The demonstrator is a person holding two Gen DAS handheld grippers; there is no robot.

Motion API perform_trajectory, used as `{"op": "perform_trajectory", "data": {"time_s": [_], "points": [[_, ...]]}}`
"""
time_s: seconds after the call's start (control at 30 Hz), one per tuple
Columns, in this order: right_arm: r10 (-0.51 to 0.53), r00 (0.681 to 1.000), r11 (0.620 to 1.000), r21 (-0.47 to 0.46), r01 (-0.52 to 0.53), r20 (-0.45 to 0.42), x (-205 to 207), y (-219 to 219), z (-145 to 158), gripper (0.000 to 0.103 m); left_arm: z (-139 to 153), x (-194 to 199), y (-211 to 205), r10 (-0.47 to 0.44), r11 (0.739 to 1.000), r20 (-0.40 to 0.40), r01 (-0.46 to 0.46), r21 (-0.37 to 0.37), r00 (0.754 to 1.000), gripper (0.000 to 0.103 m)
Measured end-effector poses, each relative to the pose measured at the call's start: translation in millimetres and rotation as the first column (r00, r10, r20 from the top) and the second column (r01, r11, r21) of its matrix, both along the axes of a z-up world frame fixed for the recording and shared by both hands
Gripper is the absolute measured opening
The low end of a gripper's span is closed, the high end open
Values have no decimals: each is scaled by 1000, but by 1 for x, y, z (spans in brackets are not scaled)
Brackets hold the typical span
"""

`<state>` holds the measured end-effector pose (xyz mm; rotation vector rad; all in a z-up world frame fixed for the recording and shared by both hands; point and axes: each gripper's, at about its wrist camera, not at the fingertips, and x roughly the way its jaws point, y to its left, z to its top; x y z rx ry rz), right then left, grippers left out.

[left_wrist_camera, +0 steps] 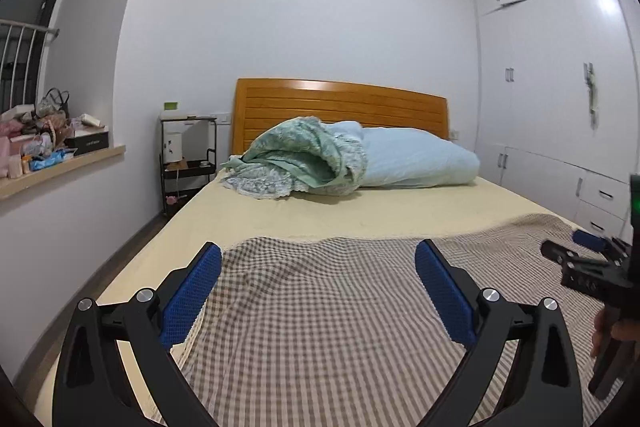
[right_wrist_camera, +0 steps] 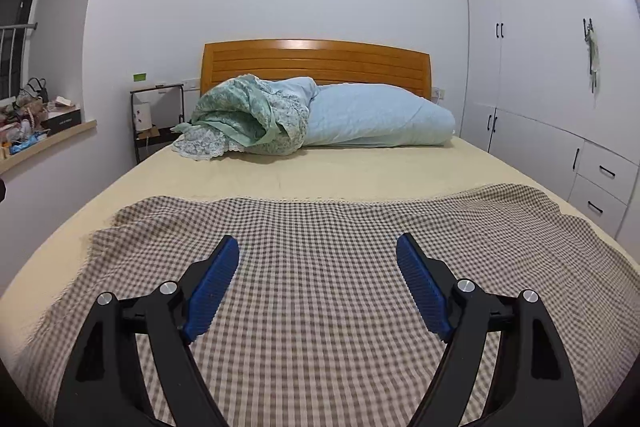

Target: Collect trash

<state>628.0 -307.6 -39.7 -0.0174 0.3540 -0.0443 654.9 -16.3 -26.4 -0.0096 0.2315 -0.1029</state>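
Observation:
No trash shows on the bed (left_wrist_camera: 248, 215) in either view. My left gripper (left_wrist_camera: 318, 251) hangs open above a brown checked cloth (left_wrist_camera: 320, 307) spread over the near half of the bed, nothing between its blue pads. My right gripper (right_wrist_camera: 318, 243) is open too, over the same checked cloth (right_wrist_camera: 320, 291), and empty. In the left wrist view the right gripper (left_wrist_camera: 576, 247) appears at the far right edge, with a hand (left_wrist_camera: 612, 331) on its handle. Possible clutter lies on the window ledge (left_wrist_camera: 60, 167) at the left: boxes, bags and wrappers.
A rolled green floral quilt (right_wrist_camera: 248, 119) and a light blue duvet (right_wrist_camera: 380, 119) lie against the wooden headboard (right_wrist_camera: 316, 63). A black shelf cart (left_wrist_camera: 188, 163) stands left of the bed. White wardrobes (right_wrist_camera: 540, 67) line the right wall. A strip of floor (left_wrist_camera: 120, 259) runs along the bed's left side.

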Motion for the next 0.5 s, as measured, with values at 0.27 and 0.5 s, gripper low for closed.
{"op": "perform_trajectory", "data": {"time_s": [0.27,0.5], "points": [[29,999,999,42,-28,-23,-96,-12,26,77,37,-114,-11,-22,1000,40,21,18,999,94],[48,999,999,15,-48,-25,-190,-12,47,81,60,-209,-16,-56,998,70,53,46,996,94]]}}
